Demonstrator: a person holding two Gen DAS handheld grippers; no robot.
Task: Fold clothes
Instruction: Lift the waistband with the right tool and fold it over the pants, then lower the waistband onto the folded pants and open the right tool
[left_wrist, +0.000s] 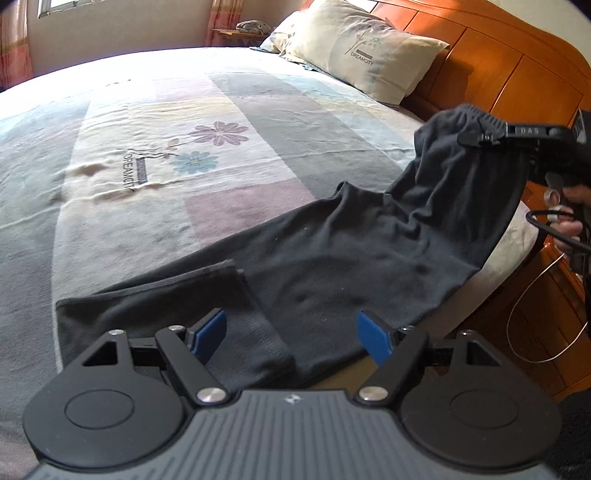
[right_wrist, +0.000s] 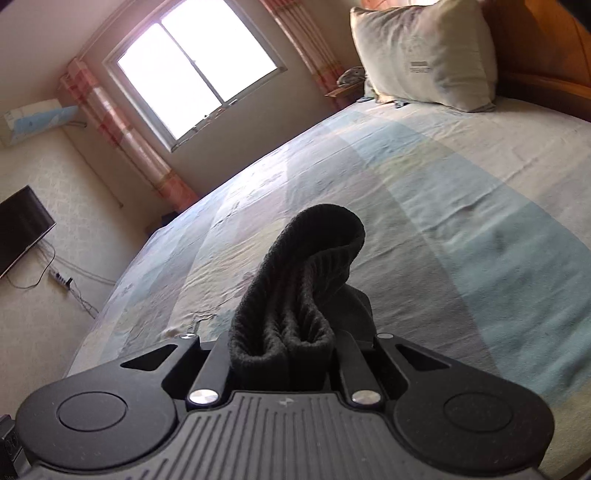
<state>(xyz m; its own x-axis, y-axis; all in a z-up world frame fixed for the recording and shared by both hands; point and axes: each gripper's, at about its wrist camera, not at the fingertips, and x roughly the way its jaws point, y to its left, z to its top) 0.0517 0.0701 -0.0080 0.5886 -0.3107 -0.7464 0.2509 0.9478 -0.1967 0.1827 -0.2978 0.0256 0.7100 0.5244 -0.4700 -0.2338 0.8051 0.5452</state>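
Black trousers (left_wrist: 332, 251) lie across the near right part of the bed, with the leg ends folded at the near left. My left gripper (left_wrist: 291, 325) hovers over those leg ends. It is open, its blue pads (left_wrist: 210, 332) set wide apart with nothing pressed between them. At the right, my right gripper (left_wrist: 476, 138) holds the waistband end lifted off the bed, so the cloth hangs down from it in a slope. In the right wrist view the ribbed waistband (right_wrist: 314, 251) is bunched between the jaws of my right gripper (right_wrist: 280, 350), which is shut on it.
The bed carries a pastel patchwork sheet (left_wrist: 184, 147) with flower prints. A pillow (left_wrist: 362, 48) leans on the orange wooden headboard (left_wrist: 498, 66). A hand (left_wrist: 569, 218) and a cable are at the right edge. A window (right_wrist: 195, 74) and a wall television (right_wrist: 18, 229) lie beyond the bed.
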